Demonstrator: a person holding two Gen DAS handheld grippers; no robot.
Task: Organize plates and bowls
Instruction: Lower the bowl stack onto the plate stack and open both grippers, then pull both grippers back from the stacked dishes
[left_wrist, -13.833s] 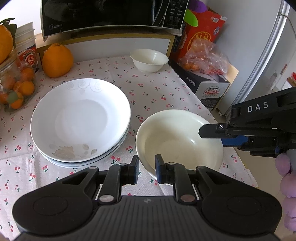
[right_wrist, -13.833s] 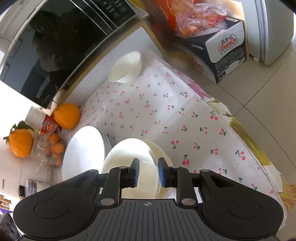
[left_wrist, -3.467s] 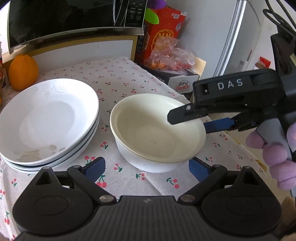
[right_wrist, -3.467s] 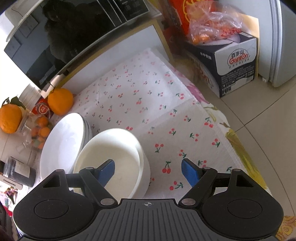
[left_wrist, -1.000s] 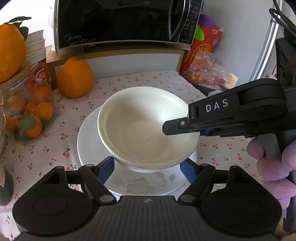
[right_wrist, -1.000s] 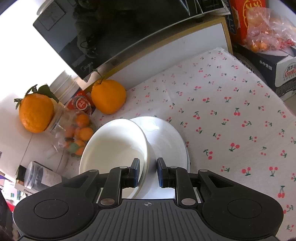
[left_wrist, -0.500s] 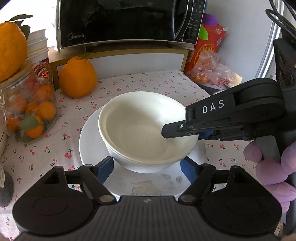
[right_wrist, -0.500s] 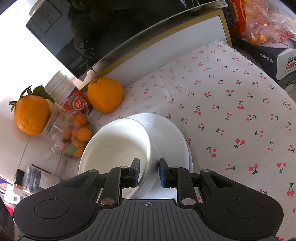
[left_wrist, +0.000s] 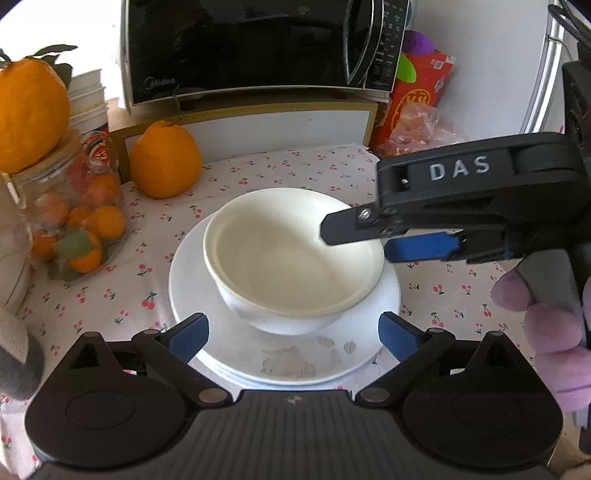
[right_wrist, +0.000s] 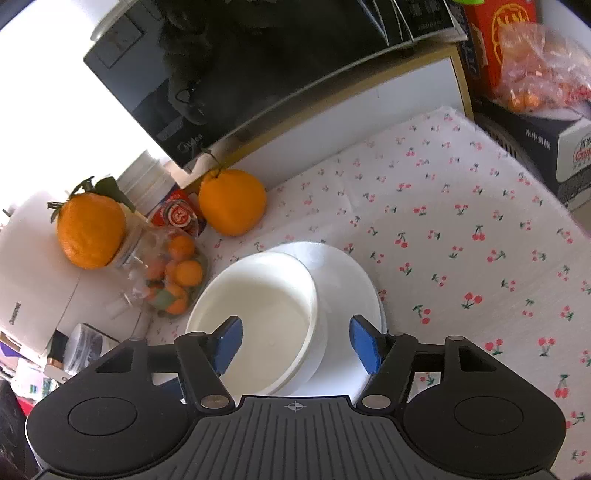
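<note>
1. Left wrist view: left gripper (left_wrist: 293, 334) jaws opening wide, the bowl (left_wrist: 291, 258) just ahead between them, untouched, resting on stacked plates (left_wrist: 288, 363).
2. Right gripper (right_wrist: 295, 341) jaws opening, straddling the bowl's rim, pads clear.

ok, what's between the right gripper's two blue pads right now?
In the right wrist view, the cream bowl's rim sits between them, untouched: the right gripper is opening. The bowl rests on the stacked plates.
</note>
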